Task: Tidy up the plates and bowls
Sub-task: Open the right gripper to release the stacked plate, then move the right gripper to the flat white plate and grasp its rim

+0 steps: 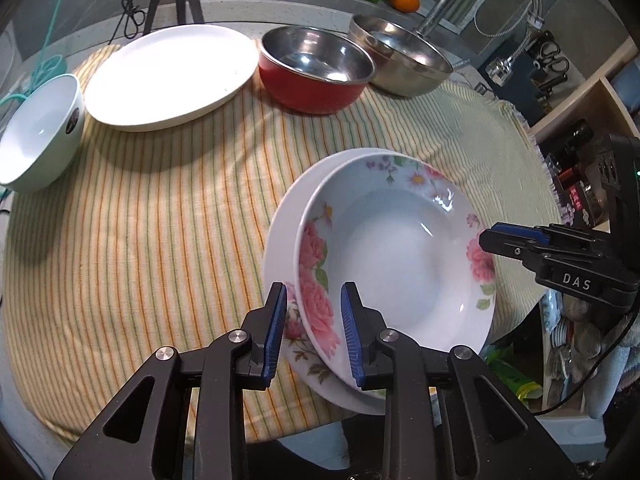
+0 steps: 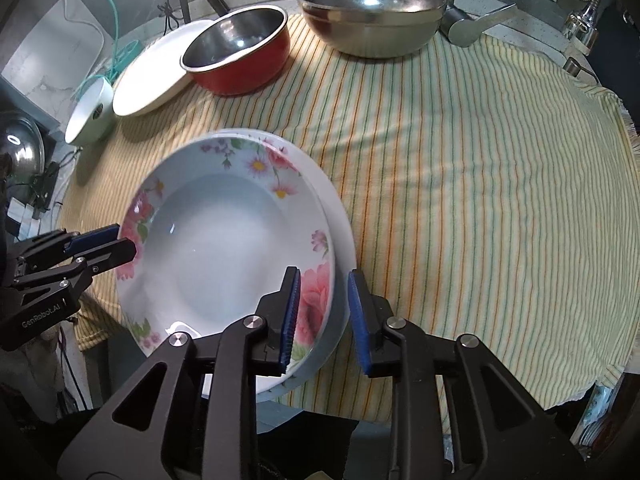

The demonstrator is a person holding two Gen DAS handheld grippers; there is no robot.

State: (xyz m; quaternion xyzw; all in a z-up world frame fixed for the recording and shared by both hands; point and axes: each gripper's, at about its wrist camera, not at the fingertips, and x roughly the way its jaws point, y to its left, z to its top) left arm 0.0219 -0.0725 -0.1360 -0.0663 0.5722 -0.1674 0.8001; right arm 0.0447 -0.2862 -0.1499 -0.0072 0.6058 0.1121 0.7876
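Honestly, your left gripper (image 1: 314, 330) and right gripper (image 2: 322, 316) both straddle the floral plates (image 1: 384, 264) with pads loose, so just lift clear; the stack sits at the cloth's (image 1: 160, 240) near edge.

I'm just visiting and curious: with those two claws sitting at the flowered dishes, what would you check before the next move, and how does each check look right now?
1. Flowered dish nested in the plate beneath: ok.
2. Left gripper pads clear of the rim between them: ok, gaps show.
3. Right gripper let go: ok, pads stand off the rims.
4. Stack fully on the striped cloth: not ok, its near edge overhangs.
5. Red bowl and steel bowl apart from the stack: ok.
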